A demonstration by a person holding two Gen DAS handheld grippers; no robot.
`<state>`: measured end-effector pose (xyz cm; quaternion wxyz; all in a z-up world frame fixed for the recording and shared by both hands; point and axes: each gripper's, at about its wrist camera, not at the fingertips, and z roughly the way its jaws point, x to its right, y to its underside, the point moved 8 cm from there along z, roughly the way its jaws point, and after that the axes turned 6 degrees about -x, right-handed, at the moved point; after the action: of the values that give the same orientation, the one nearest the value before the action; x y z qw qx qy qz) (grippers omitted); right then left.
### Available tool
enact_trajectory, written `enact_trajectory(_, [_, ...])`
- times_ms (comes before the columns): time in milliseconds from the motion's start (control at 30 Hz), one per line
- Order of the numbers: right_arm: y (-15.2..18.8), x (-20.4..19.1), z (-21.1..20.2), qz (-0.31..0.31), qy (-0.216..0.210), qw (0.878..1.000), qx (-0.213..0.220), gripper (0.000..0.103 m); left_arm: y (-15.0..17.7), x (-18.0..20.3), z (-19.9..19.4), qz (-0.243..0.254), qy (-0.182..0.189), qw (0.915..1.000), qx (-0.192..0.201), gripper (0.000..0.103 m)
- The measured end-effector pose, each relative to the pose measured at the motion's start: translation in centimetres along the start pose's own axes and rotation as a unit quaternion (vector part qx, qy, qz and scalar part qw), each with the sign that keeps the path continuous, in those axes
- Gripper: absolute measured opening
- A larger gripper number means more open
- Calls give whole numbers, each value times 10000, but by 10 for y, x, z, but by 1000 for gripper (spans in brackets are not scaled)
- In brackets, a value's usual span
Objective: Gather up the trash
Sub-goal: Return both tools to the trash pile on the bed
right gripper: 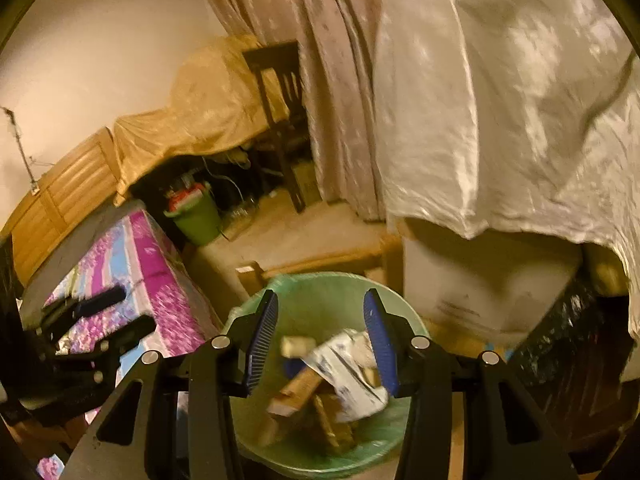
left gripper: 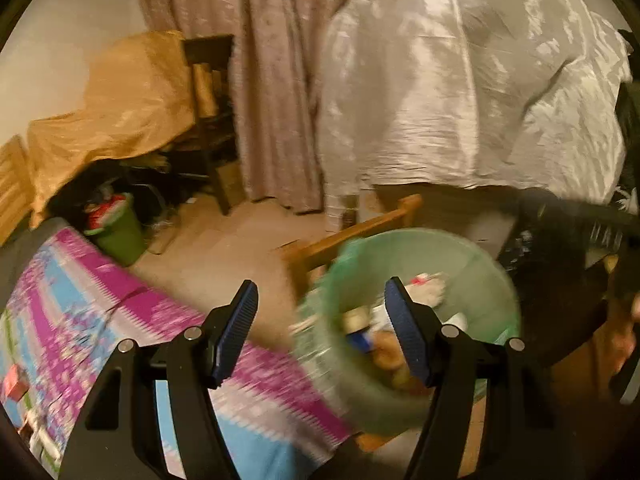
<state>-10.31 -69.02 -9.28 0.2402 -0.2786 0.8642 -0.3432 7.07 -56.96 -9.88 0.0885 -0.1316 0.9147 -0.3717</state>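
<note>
hovering over lined green bin (right gripper: 320, 304) of trash (right gripper: 352, 376) | left gripper (left gripper: 320, 332) released, empty | right gripper (right gripper: 320, 340) released, empty

**Open bin mouth under the right jaws**

Below the right jaws the bin (right gripper: 320, 308) mouth stands clear, its bottom filled with trash (right gripper: 344, 376). Left of them the desk (right gripper: 160, 280) edge crowds close, with the left gripper (right gripper: 92, 320) over it. Right of them stands a box (right gripper: 480, 292). Bare floor (right gripper: 288, 236) lies beyond the bin.
</note>
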Motion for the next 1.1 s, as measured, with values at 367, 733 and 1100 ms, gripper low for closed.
enact_trajectory(367, [34,-185,10,-1149,-1035,9880,-29,47,156,-158,-69,-1626,-1040,9807,-299,63])
enact_trajectory(733, [152,-410,62,-2574,-2209,9321,-1268,47,317,-271,-155,-2802,-1902,9385,-672,63])
enact_trajectory(1100, [229,-580,124,-3316,-2866,8765,-1992,47,388,-371,-200,-3583,-2296,9032,-553,59])
